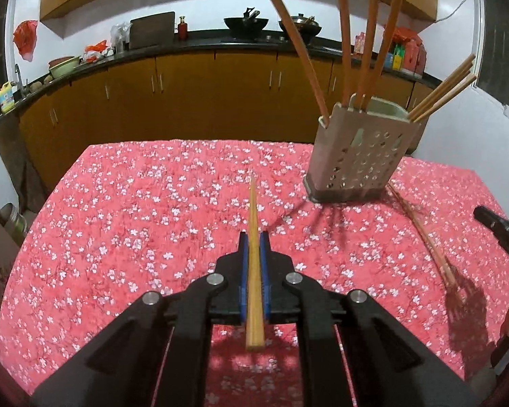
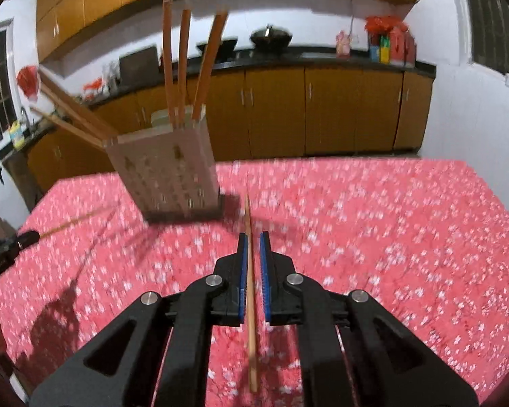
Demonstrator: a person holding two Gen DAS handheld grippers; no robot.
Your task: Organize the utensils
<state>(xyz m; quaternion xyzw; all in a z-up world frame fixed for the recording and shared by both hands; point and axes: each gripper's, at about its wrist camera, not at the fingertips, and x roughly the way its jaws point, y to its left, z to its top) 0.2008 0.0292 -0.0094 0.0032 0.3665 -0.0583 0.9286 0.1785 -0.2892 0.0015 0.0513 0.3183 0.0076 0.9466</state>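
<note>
My left gripper (image 1: 253,237) is shut on a pale wooden chopstick (image 1: 252,203) that runs straight along its blue pads and sticks out ahead, above the cloth. The perforated metal utensil holder (image 1: 356,159) stands ahead and to the right with several chopsticks upright or leaning in it. My right gripper (image 2: 252,237) is shut on a thinner chopstick (image 2: 248,217) whose tip points at the foot of the holder (image 2: 166,169), just left of it. Each gripper shows at the edge of the other's view: the right gripper (image 1: 498,227) and the left gripper (image 2: 13,242).
A red flowered tablecloth (image 1: 135,237) covers the table. A thin blurred streak (image 1: 420,227) crosses the cloth right of the holder; chopstick or shadow, I cannot tell. Behind the table are brown cabinets (image 2: 322,112) and a black counter (image 1: 200,39) with woks, bottles and bags.
</note>
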